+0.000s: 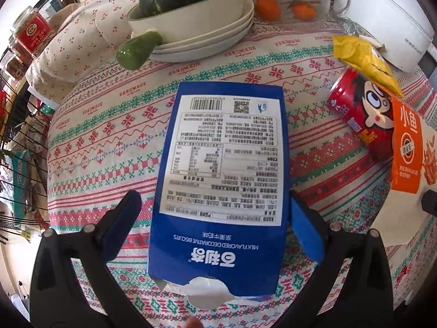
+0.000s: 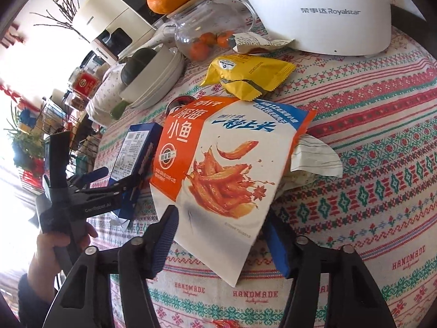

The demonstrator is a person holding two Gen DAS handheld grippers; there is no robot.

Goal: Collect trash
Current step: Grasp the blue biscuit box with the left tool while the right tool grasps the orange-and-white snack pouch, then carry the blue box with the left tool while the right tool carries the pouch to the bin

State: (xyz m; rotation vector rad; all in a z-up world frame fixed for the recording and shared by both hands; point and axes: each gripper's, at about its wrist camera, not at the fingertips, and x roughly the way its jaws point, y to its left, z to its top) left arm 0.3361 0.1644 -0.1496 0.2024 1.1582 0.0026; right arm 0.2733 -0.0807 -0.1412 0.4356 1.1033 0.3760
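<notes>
A blue biscuit box (image 1: 221, 164) lies label-up on the patterned tablecloth, its near end torn open. My left gripper (image 1: 214, 196) is open astride it; the left pad stands clear of the box and the right pad is at its edge. From the right wrist view the same left gripper (image 2: 123, 173) straddles the box (image 2: 133, 147). An orange and white fish snack bag (image 2: 226, 164) leans over a red can (image 1: 355, 114). My right gripper (image 2: 220, 214) is open, and the bag's uncrumpled lower corner lies between its pads. Behind the bag are a yellow wrapper (image 2: 245, 73) and crumpled paper (image 2: 314, 155).
Stacked white bowls (image 1: 196, 35) holding a dark squash, a green cucumber (image 1: 136, 49) and a glass jar of oranges (image 1: 286, 8) stand at the back. A white Royalstar appliance (image 2: 314, 13) is at the back right. A wire rack (image 1: 16, 136) is off the table's left edge.
</notes>
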